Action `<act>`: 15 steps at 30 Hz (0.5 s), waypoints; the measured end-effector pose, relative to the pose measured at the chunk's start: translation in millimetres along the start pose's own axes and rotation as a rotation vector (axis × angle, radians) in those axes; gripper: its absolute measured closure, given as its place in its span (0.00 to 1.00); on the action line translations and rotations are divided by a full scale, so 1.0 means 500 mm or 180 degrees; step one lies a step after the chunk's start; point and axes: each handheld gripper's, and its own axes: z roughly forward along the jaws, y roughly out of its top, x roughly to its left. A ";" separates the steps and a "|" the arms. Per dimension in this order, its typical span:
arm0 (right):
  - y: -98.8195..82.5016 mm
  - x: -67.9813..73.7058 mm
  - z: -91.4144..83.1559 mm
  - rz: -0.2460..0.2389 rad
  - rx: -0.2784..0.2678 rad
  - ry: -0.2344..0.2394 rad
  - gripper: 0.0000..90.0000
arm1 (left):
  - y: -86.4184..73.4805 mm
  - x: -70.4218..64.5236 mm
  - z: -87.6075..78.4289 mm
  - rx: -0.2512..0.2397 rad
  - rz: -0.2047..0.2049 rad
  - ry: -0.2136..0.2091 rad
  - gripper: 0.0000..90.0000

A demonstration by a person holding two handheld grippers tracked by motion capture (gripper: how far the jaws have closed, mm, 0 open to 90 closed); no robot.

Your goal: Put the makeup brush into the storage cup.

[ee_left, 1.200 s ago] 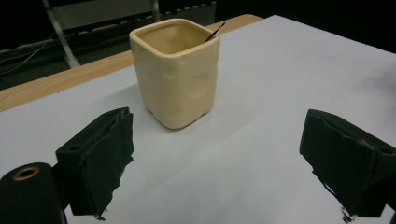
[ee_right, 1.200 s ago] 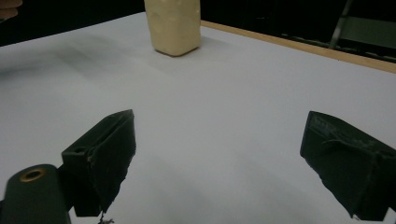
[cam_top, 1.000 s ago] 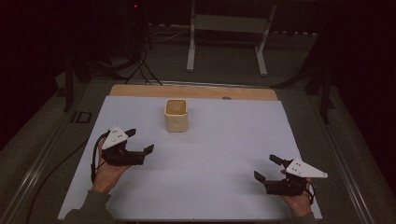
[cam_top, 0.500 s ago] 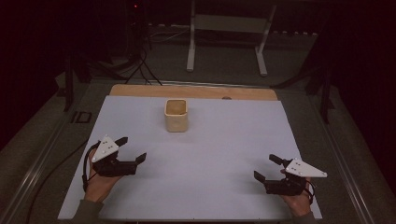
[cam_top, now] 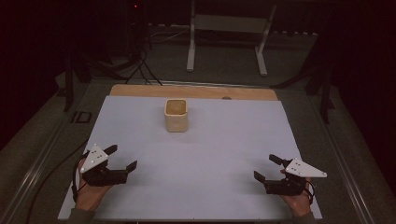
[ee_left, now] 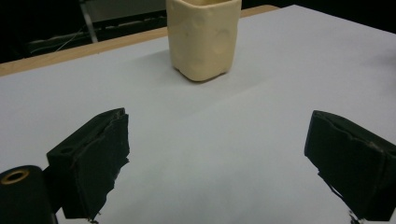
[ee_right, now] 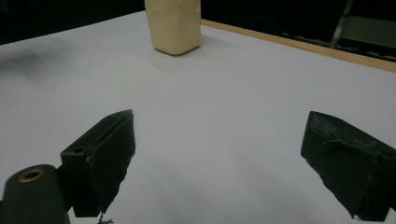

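A cream, squarish cup (cam_top: 176, 115) stands upright on the pale mat (cam_top: 224, 140), toward the far middle; I cannot see anything inside it. It also appears in the left gripper view (ee_left: 203, 37) and the right gripper view (ee_right: 173, 25), well ahead of the jaws. My left gripper (cam_top: 122, 157) is near the front left of the mat, open and empty, jaws wide apart. At the front right my right gripper (cam_top: 266, 168) is likewise open with nothing between its jaws. Each is held by a hand from below.
A wooden strip (cam_top: 196, 91) borders the mat's far edge. Beyond it on the dark floor stand a white metal frame (cam_top: 226, 37) and cables (cam_top: 140, 60). A small dark object (cam_top: 81, 116) lies left of the mat.
My left gripper has drawn back toward the front left of the mat, away from the cup. The right gripper and the cup have stayed put.
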 end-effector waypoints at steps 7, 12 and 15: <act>0.000 0.000 -0.001 -0.0011 -0.0014 0.0012 0.11 | -0.019 0.000 -0.018 0.0003 -0.0001 0.0072 0.06; -0.001 -0.002 0.000 -0.0015 -0.0019 0.0006 0.11 | -0.030 -0.002 -0.030 -0.0032 0.0021 0.0149 0.04; -0.001 -0.004 0.001 -0.0014 -0.0021 0.0004 0.11 | -0.030 -0.004 -0.031 -0.0047 0.0032 0.0162 0.03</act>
